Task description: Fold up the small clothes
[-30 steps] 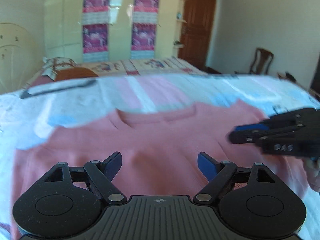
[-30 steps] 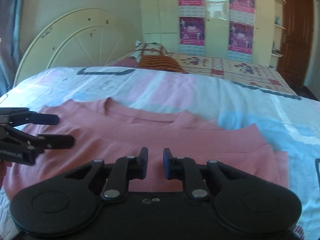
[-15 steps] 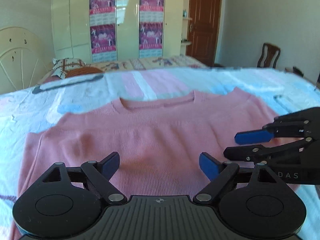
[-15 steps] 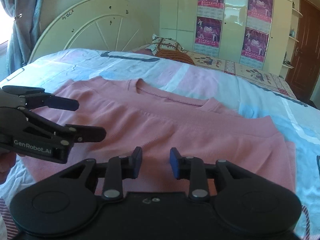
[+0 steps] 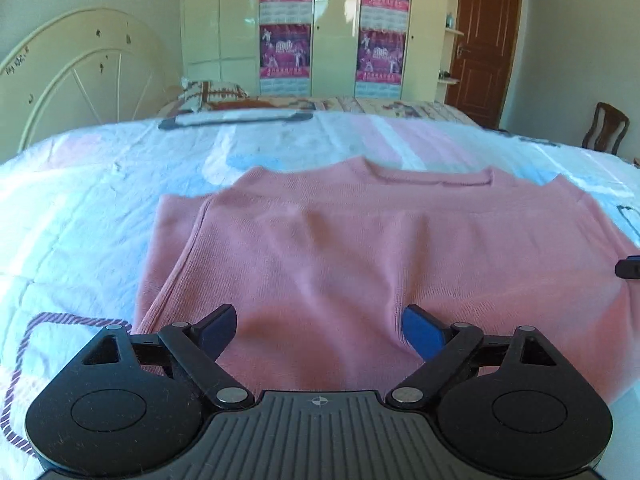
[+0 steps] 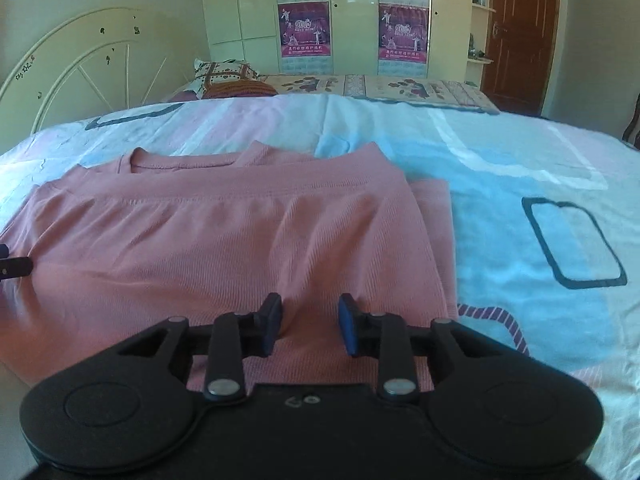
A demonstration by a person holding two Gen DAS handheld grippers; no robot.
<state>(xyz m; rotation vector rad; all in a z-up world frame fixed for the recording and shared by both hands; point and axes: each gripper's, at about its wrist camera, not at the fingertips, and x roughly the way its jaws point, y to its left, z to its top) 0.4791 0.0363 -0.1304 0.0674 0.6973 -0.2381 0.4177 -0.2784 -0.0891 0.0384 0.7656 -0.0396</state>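
A pink knit sweater (image 5: 360,248) lies flat on the bed, folded with its sleeves tucked under, neckline at the far side. It also shows in the right wrist view (image 6: 224,240). My left gripper (image 5: 318,330) is open wide and empty, just above the sweater's near left part. My right gripper (image 6: 310,322) is open with a narrower gap and empty, over the sweater's near right edge. A tip of the right gripper shows at the right edge of the left wrist view (image 5: 628,268). A tip of the left gripper shows at the left edge of the right wrist view (image 6: 14,266).
The bed sheet (image 6: 520,200) is white with pink and blue patches. A cream headboard (image 5: 72,80) stands at the left. Pillows (image 6: 228,78), a wardrobe with posters (image 5: 332,28), a brown door (image 5: 484,40) and a chair (image 5: 604,128) lie beyond.
Both grippers have moved apart toward the sweater's two sides, so each nearly leaves the other's view. The right gripper's jaws have opened wider. The left stays open wide.
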